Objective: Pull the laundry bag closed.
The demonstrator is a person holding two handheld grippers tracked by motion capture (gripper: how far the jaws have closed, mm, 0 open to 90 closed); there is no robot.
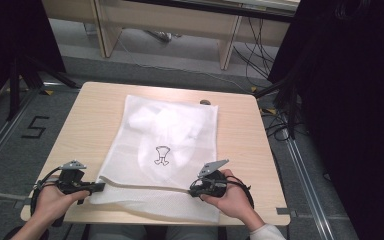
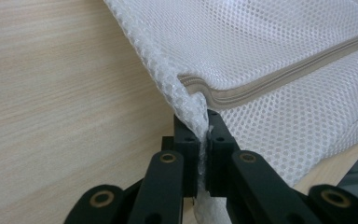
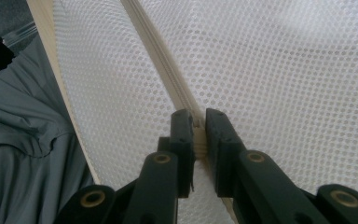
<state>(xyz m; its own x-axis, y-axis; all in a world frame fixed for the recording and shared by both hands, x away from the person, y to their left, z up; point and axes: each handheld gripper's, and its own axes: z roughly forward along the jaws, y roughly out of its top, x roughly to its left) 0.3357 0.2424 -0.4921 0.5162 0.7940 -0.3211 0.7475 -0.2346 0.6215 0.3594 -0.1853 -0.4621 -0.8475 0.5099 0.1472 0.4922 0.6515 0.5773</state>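
Zipping item: mesh bag (image 1: 170, 145) corner pinched taut by left gripper (image 2: 204, 140), zipper (image 3: 168, 70) pull clamped by right gripper (image 3: 198, 135), best drawn steadily along.

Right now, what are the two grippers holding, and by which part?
Both hold the white mesh bag. The left gripper pinches its mesh corner beside the zipper's end; the right gripper is shut on the beige zipper strip.
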